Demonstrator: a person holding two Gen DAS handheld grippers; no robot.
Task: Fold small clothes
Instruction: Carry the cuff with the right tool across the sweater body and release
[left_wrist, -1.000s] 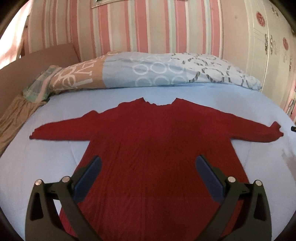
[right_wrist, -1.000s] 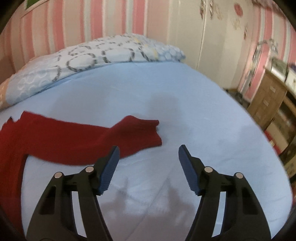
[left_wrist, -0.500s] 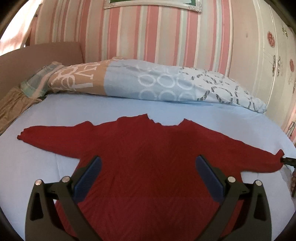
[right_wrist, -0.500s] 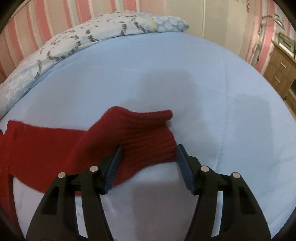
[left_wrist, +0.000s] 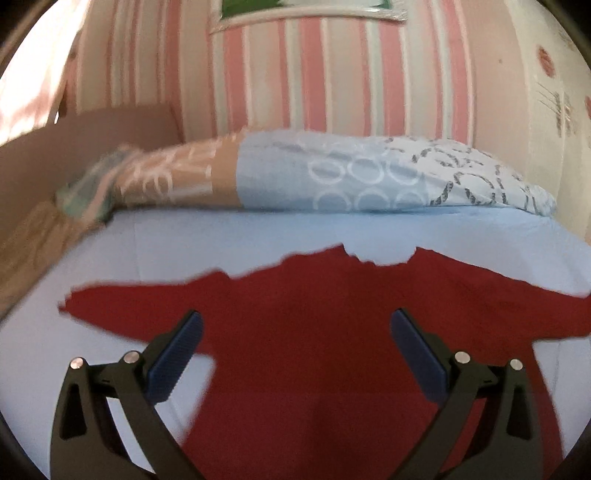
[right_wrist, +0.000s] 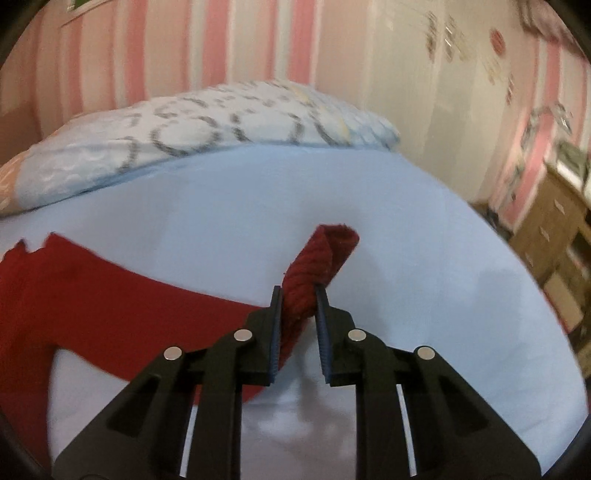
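A red knit sweater (left_wrist: 314, 332) lies flat, front down, on the light blue bed sheet (left_wrist: 221, 236), sleeves spread out to both sides. My left gripper (left_wrist: 295, 328) is open and empty, low over the sweater's body near the left armpit. In the right wrist view my right gripper (right_wrist: 298, 295) is shut on the cuff of the sweater's right sleeve (right_wrist: 321, 258), which bunches up and sticks out beyond the fingers, lifted off the sheet. The rest of that sleeve (right_wrist: 129, 302) runs left toward the body.
A patterned pillow (left_wrist: 332, 173) lies along the head of the bed against the striped wall. A brown headboard panel (left_wrist: 74, 147) stands at the left. A wooden dresser (right_wrist: 550, 229) stands past the bed's right edge.
My right gripper has closed on the sleeve cuff and lifted it off the sheet. My left gripper has dropped lower and closer over the sweater, still open.
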